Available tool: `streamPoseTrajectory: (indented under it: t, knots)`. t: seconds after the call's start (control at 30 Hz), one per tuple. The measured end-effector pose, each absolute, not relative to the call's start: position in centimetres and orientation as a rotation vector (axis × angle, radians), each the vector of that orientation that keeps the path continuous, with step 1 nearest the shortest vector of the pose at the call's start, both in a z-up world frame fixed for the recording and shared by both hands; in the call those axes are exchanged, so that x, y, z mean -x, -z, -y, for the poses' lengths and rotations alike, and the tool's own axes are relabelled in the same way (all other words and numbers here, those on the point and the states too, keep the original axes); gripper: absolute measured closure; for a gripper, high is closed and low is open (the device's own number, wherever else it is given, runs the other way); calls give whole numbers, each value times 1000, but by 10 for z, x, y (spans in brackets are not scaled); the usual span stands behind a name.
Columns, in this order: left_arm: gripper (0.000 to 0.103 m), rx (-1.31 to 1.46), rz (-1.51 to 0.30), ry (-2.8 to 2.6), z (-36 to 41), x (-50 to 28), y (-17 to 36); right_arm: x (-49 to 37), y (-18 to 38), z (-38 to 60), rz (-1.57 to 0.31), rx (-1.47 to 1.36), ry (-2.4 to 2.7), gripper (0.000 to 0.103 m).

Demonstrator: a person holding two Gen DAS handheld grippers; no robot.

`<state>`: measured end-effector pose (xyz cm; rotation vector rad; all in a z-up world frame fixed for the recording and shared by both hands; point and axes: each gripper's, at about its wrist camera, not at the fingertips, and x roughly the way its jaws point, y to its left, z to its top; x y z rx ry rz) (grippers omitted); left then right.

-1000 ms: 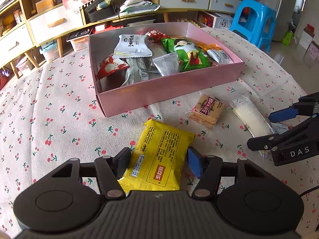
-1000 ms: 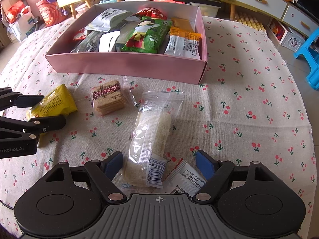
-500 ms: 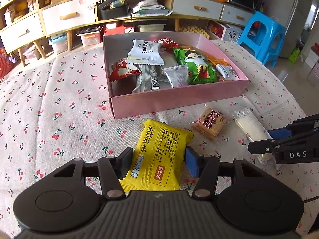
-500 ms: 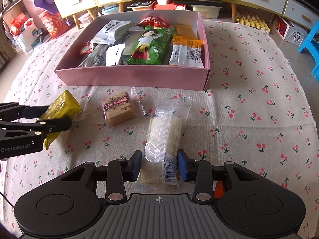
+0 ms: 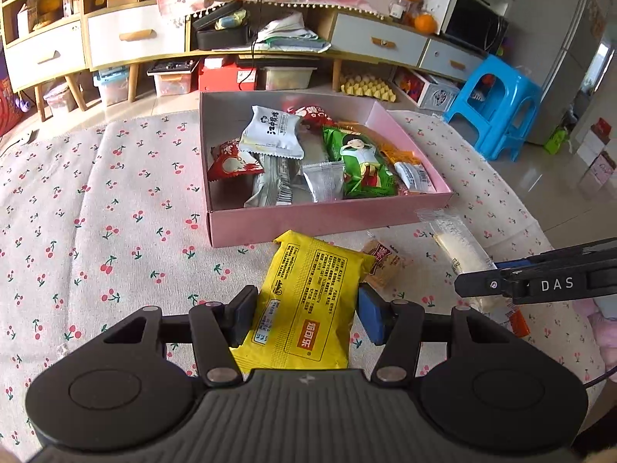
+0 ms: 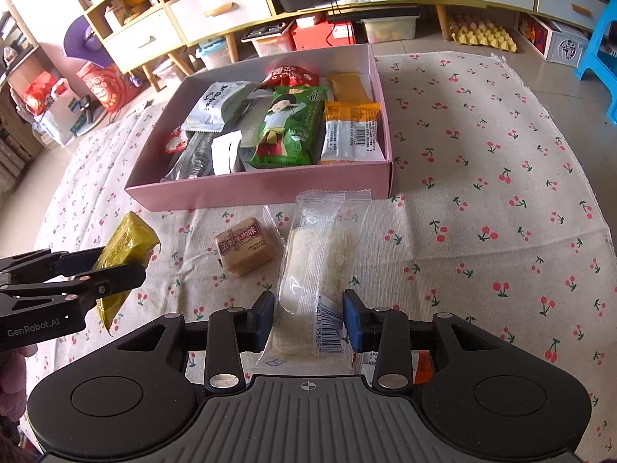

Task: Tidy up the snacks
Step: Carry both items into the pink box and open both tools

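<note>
My left gripper (image 5: 306, 314) is shut on a yellow snack packet (image 5: 308, 301) and holds it above the cloth in front of the pink box (image 5: 327, 223). My right gripper (image 6: 310, 322) is shut on a clear packet of white wafer (image 6: 314, 266) and holds it lifted. The pink box (image 6: 262, 189) holds several snack packets. A small brown cracker packet (image 6: 246, 247) lies on the cloth before the box; it also shows in the left wrist view (image 5: 383, 266). Each gripper shows in the other's view: the right (image 5: 536, 281), the left (image 6: 77, 281).
The table carries a cherry-print cloth (image 6: 482, 193). An orange-and-white sachet (image 6: 422, 366) lies under my right gripper. Low cabinets (image 5: 135, 38) with drawers and a blue stool (image 5: 497, 108) stand beyond the table.
Both grippers closed on their packets and rose from the cloth. The left one lifted the yellow packet, the right one the clear wafer packet.
</note>
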<state>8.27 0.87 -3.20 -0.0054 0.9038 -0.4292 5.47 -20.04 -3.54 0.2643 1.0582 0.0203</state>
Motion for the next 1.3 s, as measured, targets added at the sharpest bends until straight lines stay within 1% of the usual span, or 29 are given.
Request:
streamPoseTrajectory:
  t: [0.17,0.4,0.7,0.87,1.3]
  knots:
    - [51,61,-858,420,-16,-86,19,-61,17,212,-1006,-327,-11,67]
    - [51,140,-821,362,-21,-105,16,-78,1,228,-942,-407,14,67]
    - [51,152,-792,262,-20,-153,19,-109,7,231,-912,-498,51,67]
    - [51,216,-819,258,-22,-187,23,-125,8,234,-911,-538,64,66]
    - [50,164,-845,243,-10,-229,33,-183,21,241,-897,-482,77,67]
